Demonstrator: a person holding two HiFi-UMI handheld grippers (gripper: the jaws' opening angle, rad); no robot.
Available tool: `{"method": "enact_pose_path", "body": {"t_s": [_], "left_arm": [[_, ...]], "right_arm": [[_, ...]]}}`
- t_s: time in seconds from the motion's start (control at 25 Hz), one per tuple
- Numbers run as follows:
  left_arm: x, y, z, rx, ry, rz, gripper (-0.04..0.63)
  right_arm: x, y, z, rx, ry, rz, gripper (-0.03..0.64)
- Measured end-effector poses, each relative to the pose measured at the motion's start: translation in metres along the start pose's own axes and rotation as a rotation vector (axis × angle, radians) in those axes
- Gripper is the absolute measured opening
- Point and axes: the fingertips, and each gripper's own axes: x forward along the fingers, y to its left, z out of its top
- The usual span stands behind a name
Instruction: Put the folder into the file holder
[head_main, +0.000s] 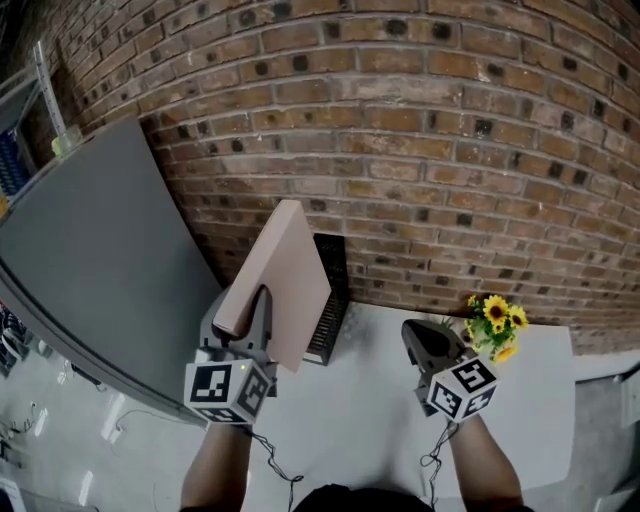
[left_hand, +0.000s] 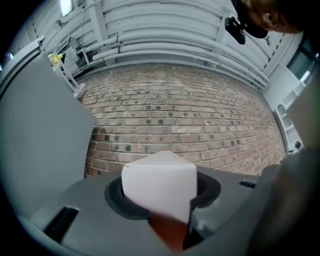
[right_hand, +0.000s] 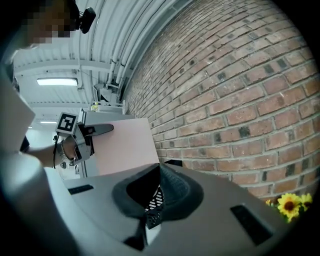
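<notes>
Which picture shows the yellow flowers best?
The head view: the yellow flowers show clearly on the white table by the brick wall. The right gripper view catches the flowers only at its lower right edge. The left gripper view shows none.

You have one folder (head_main: 290, 270), one file holder (head_main: 331, 300), one bunch of flowers (head_main: 496, 324), one table (head_main: 370, 400), one grey panel (head_main: 90, 250) at left, and two grippers: left gripper (head_main: 258, 303), right gripper (head_main: 413, 332).
</notes>
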Motion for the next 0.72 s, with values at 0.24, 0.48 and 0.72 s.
{"method": "enact_pose_path", "body": {"t_s": [0.24, 0.48, 0.72], "left_arm": [[0.041, 0.021, -0.017, -0.044, 0.000, -0.033, 0.170], [0.073, 0.028, -0.041, -0.068, 0.013, -0.045, 0.170], [0.095, 0.032, -0.063, -0.100, 0.027, -0.046, 0.170]], "right_arm": [[0.014, -0.008, -0.005, -0.008, 0.023, -0.071, 0.003], [0.021, -0.017, -0.008, -0.008, 0.032, -0.129, 0.003], [0.027, -0.020, -0.015, 0.003, 0.043, -0.161, 0.003]]}}
